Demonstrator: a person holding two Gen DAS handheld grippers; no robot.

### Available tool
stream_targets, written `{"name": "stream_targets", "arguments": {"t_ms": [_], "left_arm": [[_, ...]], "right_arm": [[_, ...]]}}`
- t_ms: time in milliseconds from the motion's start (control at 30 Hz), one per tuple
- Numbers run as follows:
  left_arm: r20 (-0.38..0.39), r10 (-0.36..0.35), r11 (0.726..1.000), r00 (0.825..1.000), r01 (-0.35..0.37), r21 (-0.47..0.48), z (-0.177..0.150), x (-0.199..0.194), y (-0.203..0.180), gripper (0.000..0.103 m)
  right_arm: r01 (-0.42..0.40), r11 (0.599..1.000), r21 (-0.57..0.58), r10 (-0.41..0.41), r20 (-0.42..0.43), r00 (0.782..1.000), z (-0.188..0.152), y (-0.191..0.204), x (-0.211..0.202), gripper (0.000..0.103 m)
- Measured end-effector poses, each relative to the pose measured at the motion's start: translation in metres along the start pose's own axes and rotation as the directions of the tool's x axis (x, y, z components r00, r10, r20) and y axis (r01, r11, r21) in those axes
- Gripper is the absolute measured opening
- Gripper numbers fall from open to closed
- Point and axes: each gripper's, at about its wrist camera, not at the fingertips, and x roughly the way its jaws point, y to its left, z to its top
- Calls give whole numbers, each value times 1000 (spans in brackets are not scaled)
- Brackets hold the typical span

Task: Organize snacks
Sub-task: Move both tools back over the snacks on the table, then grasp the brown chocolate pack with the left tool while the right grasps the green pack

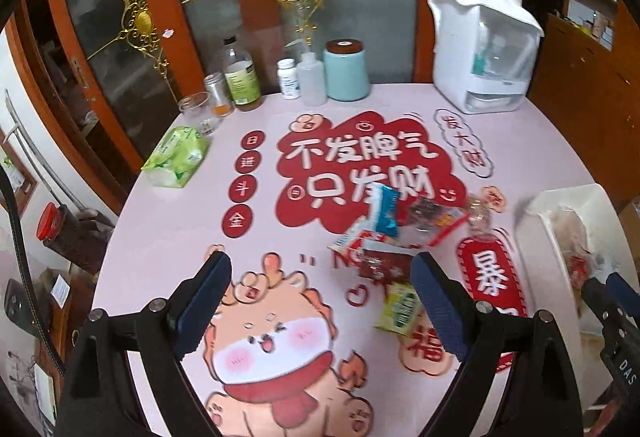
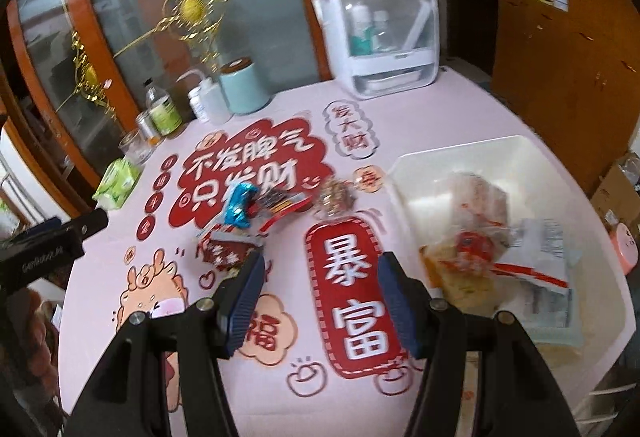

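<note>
both my claws hung released and empty: left gripper (image 1: 320, 301), right gripper (image 2: 320, 297). the loose snacks (image 1: 394, 233) lay just ahead of the left one; the white bin (image 2: 412, 161), holding packets, sat right of the right one.

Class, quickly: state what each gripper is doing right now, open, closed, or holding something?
Left gripper: open, jaws wide, nothing between them.
Right gripper: open, jaws partly apart, holding nothing.
</note>
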Motion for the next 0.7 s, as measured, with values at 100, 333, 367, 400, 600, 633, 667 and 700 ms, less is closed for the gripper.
{"name": "stream_targets", "arguments": {"t_ms": [100, 333, 367, 400, 600, 633, 667, 700], "left_arm": [[0, 0, 1000, 1000, 0, 19, 4, 15, 10, 91], [-33, -17, 987, 999, 22, 159, 1, 61, 13, 91], [-38, -22, 985, 999, 28, 173, 0, 66, 13, 91], [-43, -27, 983, 999, 34, 183, 0, 72, 13, 91], [-108, -74, 980, 991, 92, 174, -2, 109, 18, 91], [-112, -75, 981, 991, 93, 170, -2, 114, 19, 91], [-115, -78, 981, 990, 97, 167, -2, 117, 21, 91], [-119, -84, 981, 989, 103, 163, -2, 120, 22, 91]], "right_arm": [[-38, 999, 1, 38, -48, 998, -4, 10, 18, 59], [-98, 994, 39, 104, -174, 979, -18, 37, 77, 59], [-100, 994, 38, 106, -189, 976, -20, 42, 85, 59], [-101, 994, 36, 107, -206, 973, -23, 47, 94, 59], [-96, 995, 33, 102, -279, 955, -35, 70, 133, 59], [-90, 995, 37, 97, -289, 952, -37, 72, 139, 59], [-87, 995, 41, 95, -295, 951, -38, 74, 144, 59], [-80, 996, 41, 89, -301, 950, -39, 75, 149, 59]]}}
